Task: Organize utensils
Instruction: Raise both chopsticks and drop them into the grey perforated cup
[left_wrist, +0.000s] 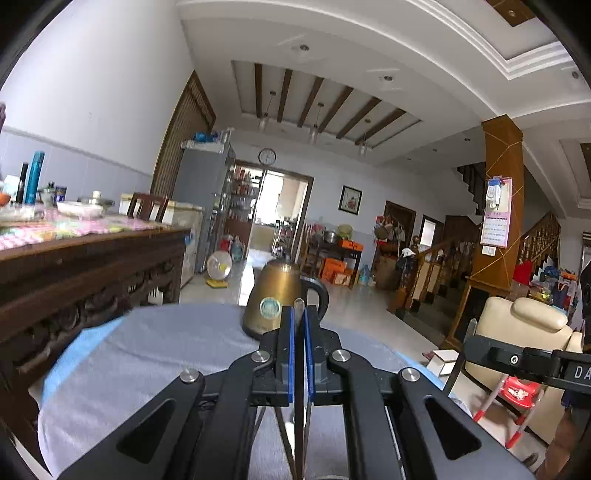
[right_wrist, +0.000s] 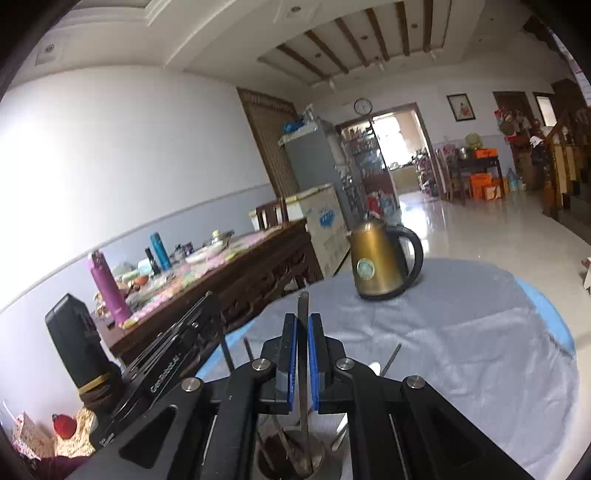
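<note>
Each gripper is clamped on a thin metal utensil handle: the left gripper (left_wrist: 299, 314) pinches a flat one (left_wrist: 299, 305) standing upright between its pads, the right gripper (right_wrist: 303, 321) another (right_wrist: 303, 306), whose lower end reaches into a metal cup (right_wrist: 295, 461) near the table's (right_wrist: 461, 332) front edge. These look light, stiff, slippery; gripping mid-handle seems best

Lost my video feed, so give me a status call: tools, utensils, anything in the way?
Left tool shut on a metal utensil. Right tool shut on another utensil, its lower end in the holder cup. Kettle ahead on the cloth, apart.
</note>
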